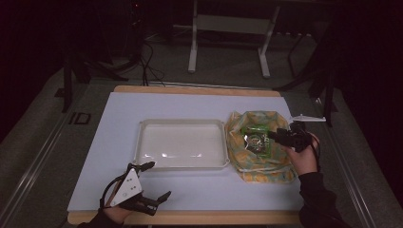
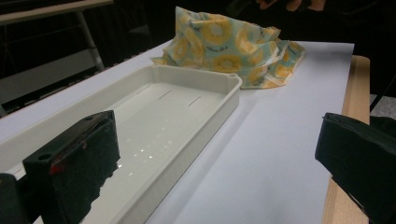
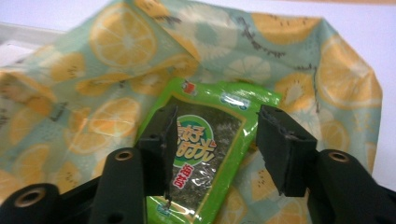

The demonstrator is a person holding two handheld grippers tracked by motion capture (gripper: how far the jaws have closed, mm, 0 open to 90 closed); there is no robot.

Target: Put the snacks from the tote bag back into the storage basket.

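Right gripper view: right tool [image 3: 212, 154] half-open astride a green snack packet [image 3: 205, 149] in the fruit-print bag [image 3: 116, 70]; left tool [image 1: 151, 183] wide.

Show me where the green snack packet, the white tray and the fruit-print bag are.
green snack packet [image 3: 205, 154]: right gripper view, on its printed front between the jaws.
white tray [image 1: 183, 122]: high view, on its far rim.
fruit-print bag [image 2: 219, 39]: left gripper view, on its crumpled cloth side.

You face a dim room: grey floor [image 1: 38, 142], a white-legged table frame [image 1: 228, 28] beyond the bench [image 1: 190, 90], cables [image 1: 149, 61] trailing.
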